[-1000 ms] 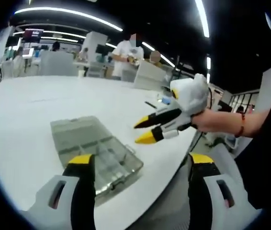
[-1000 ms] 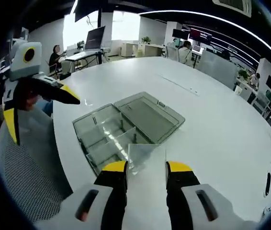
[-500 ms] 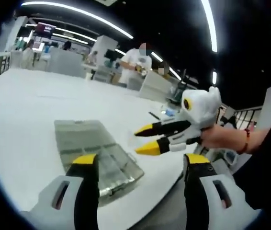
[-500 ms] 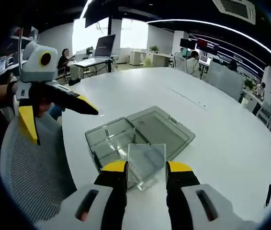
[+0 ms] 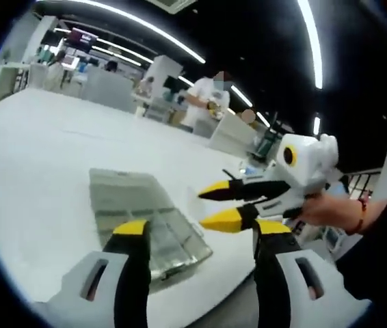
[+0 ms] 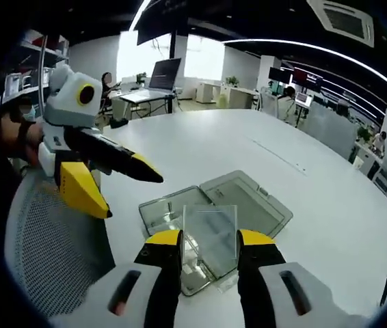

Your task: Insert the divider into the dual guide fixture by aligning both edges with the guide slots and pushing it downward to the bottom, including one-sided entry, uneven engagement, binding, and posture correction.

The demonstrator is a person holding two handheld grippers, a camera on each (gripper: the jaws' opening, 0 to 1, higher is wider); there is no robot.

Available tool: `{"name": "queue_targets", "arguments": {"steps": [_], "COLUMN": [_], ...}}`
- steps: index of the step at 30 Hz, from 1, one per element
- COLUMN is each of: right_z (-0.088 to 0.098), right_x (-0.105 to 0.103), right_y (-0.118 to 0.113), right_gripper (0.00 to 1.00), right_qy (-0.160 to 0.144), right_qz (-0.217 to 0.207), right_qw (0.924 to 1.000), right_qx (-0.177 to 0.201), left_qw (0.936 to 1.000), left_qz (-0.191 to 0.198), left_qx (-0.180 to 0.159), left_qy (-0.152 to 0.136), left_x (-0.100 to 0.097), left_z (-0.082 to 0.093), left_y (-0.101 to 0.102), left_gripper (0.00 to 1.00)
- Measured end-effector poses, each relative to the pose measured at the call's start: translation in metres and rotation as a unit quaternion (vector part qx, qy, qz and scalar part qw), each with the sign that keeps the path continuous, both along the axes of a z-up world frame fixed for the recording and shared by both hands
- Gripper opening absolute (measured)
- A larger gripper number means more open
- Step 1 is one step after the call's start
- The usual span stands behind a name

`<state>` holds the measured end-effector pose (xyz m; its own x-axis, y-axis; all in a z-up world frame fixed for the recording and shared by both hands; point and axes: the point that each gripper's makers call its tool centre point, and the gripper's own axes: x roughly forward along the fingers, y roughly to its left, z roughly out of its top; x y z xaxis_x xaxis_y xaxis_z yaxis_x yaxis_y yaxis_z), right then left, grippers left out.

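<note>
Left tool hangs empty, jaws spread, above the fixture on the counter. Right tool pinches the clear divider above that fixture; a tilted descent risks one-sided binding.

The right gripper holds a clear plastic sheet upright between its two yellow-tipped jaws. Just behind the sheet lies an open clear box on the white table, near the table edge. The box's lid is folded flat on the far side of it. To the left of the box the left gripper hangs above the edge of the table, jaws apart, held by a hand. Below it is a mesh chair.
</note>
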<state>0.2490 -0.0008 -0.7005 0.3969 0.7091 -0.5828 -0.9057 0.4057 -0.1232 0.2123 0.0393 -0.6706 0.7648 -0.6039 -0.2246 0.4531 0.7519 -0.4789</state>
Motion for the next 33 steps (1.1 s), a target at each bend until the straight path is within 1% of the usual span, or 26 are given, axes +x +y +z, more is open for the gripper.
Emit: {"name": "queue_targets", "arguments": {"steps": [4,6,10,12,17,20,23,25,27,33], "right_z": [0.003,0.004,0.007,0.009,0.012,0.015,0.015,0.017,0.016,0.015], "right_x": [-0.003,-0.006,-0.009,-0.010,-0.014,-0.015,-0.016,-0.016,-0.017,-0.019], "right_y": [0.005,0.008,0.013,0.016,0.021,0.024,0.025,0.026,0.028,0.032], "right_gripper": [0.27,0.27,0.27,0.27,0.27,0.27,0.27,0.27,0.27,0.27], "right_qy": [-0.003,-0.003,-0.003,-0.005,-0.006,-0.005,-0.005,-0.004,-0.004,-0.005], "right_qz": [0.008,0.015,0.020,0.023,0.029,0.033,0.033,0.033,0.036,0.041], "right_qw": [0.9999,0.9998,0.9997,0.9996,0.9993,0.9991,0.9991,0.9989,0.9989,0.9987], "right_qx": [0.006,0.012,0.015,0.018,0.023,0.028,0.027,0.033,0.031,0.029], "left_qw": [1.0000,0.9999,0.9995,0.9993,0.9991,0.9989,0.9983,0.9977,0.9969,0.9955], "left_qz": [0.007,0.011,0.015,0.017,0.016,0.018,0.020,0.021,0.026,0.033], "left_qx": [0.000,-0.006,-0.025,-0.032,-0.034,-0.040,-0.050,-0.058,-0.064,-0.080], "left_qy": [0.002,0.005,0.014,0.013,0.019,0.019,0.023,0.030,0.036,0.038], "left_x": [0.002,0.003,0.003,0.003,0.003,0.003,0.003,0.003,0.004,0.004], "left_z": [0.000,0.000,0.000,0.001,0.000,0.000,0.000,-0.002,-0.004,-0.002], "left_y": [0.002,0.004,0.005,0.006,0.005,0.005,0.006,0.007,0.009,0.012], "left_gripper": [0.57,0.55,0.47,0.44,0.35,0.32,0.28,0.24,0.21,0.14]}}
